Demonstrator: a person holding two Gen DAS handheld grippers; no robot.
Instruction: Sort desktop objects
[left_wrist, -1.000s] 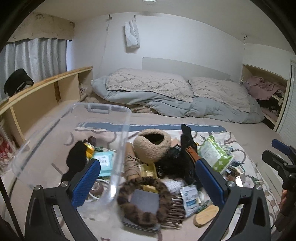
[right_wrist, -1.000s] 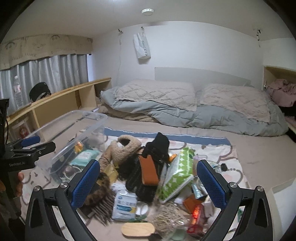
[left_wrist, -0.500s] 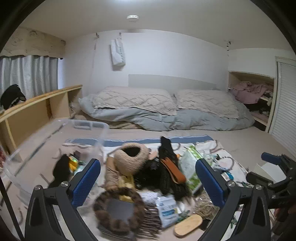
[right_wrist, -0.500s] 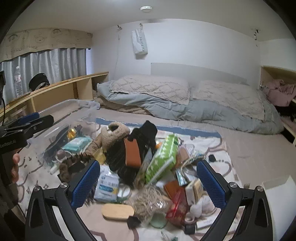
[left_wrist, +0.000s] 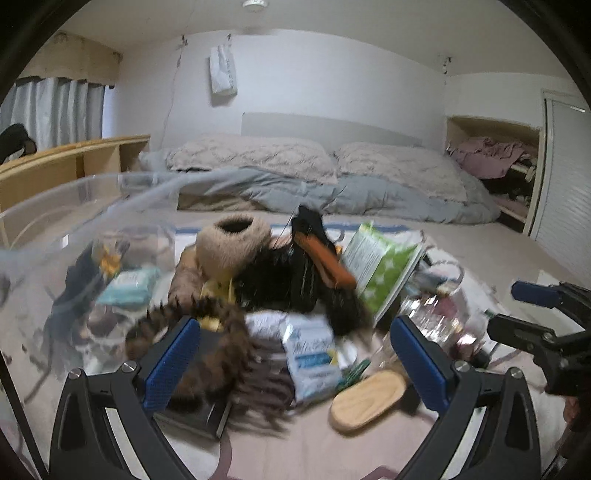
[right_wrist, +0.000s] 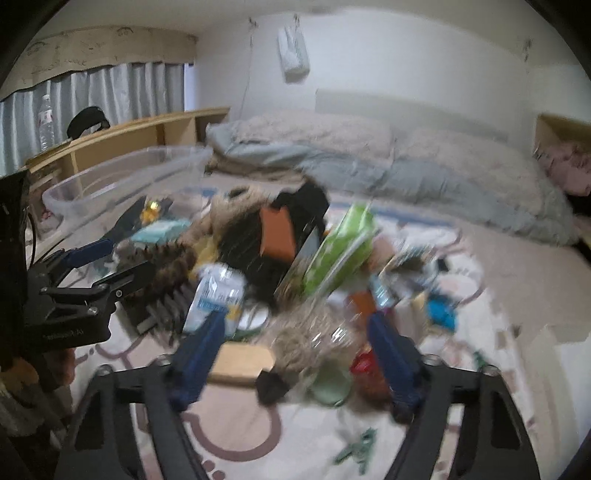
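- Sitting far left on the bed: clear plastic bin (left_wrist: 74, 229), a few bits already inside.
- Hovering over the brown furry scarf (left_wrist: 221, 332): left claw (left_wrist: 295, 363), spread wide, gripping nothing.
- Spilling across the patterned mat (right_wrist: 236, 435): the pile (right_wrist: 295, 251), green packet (right_wrist: 336, 251) upright mid-heap.
- Just been closing over the twine bundle (right_wrist: 306, 339): right claw (right_wrist: 295, 354), part-spread, pads not pressing anything.

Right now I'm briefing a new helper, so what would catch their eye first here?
A jumbled heap on the patterned mat: a fuzzy tan hat at its back left, a green-and-white packet at its right. A clear plastic bin stands left, partly filled. An unmade bed lies behind.
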